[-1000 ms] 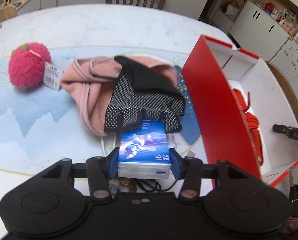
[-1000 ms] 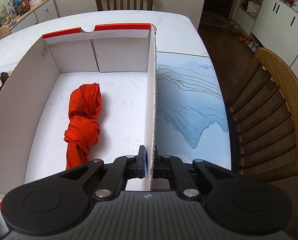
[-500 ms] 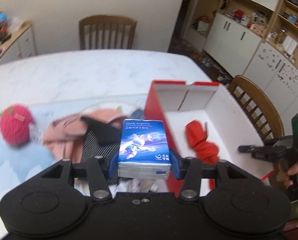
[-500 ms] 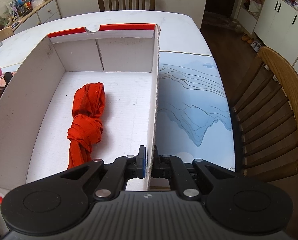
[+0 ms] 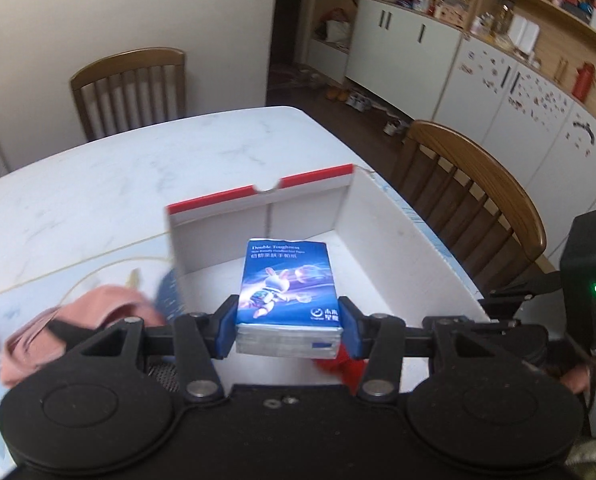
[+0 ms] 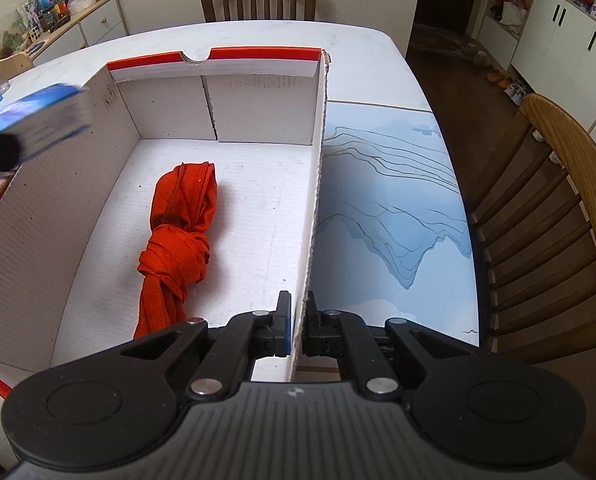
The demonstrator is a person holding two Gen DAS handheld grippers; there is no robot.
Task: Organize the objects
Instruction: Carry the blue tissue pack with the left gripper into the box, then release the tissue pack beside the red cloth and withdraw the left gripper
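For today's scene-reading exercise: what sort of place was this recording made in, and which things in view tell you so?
Most likely a home dining room. A large pale dining table stands with slatted wooden chairs around it, and white cabinets with cluttered open shelves line the wall; shoes lie on the floor by a doorway.

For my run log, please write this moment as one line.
left tongs: shut on tissue pack, above box | right tongs: shut on box wall | red cloth: in box
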